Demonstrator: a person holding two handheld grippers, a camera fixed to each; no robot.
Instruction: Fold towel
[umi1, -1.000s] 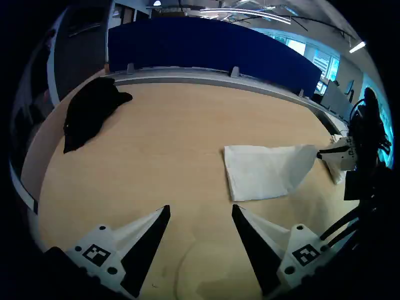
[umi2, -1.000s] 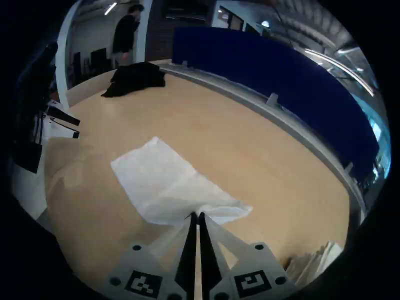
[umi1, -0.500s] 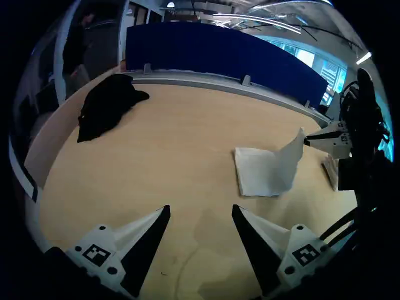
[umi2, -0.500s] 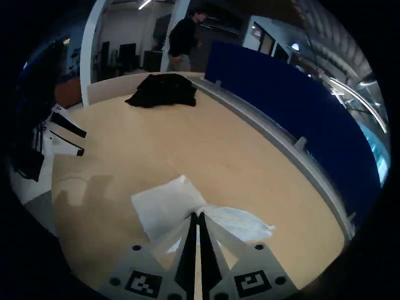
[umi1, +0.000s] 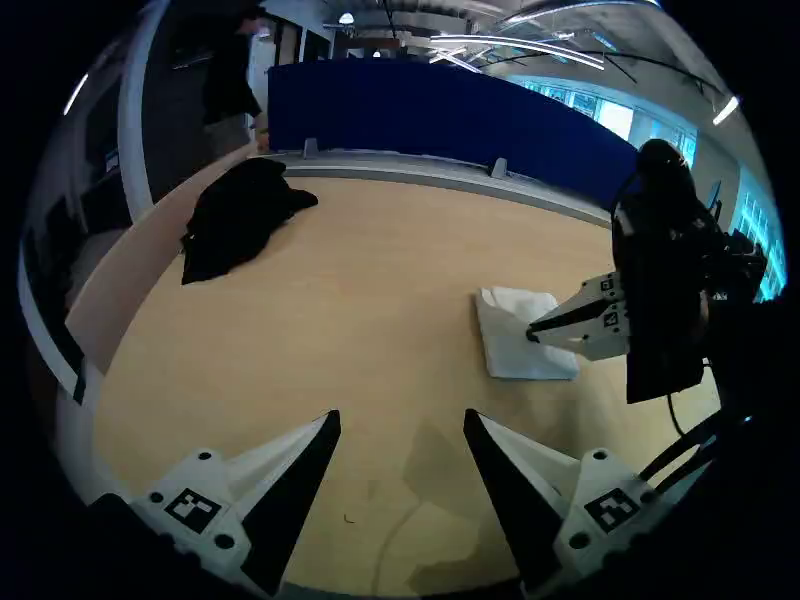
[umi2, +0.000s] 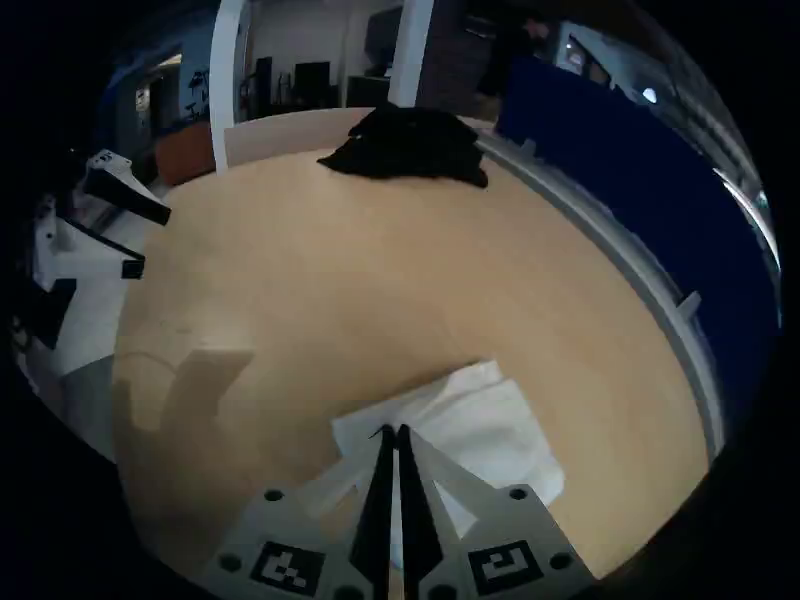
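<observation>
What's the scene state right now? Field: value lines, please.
surface: wooden table
towel: white, folded over, lying on the table
right gripper: fingers shut on the towel's edge, low over the table
left gripper: fingers open, holding nothing, apart from the towel
other: black cloth heaped near the table's far end; blue divider behind it

White left claw (umi1: 401, 413), black inner edges, square markers (right claw (umi2: 394, 430) alike)

Left gripper (umi1: 400, 418) held spread wide, aimed at 12 o'clock. Right gripper (umi2: 393, 432) pinched closed on towel (umi2: 485, 415).
</observation>
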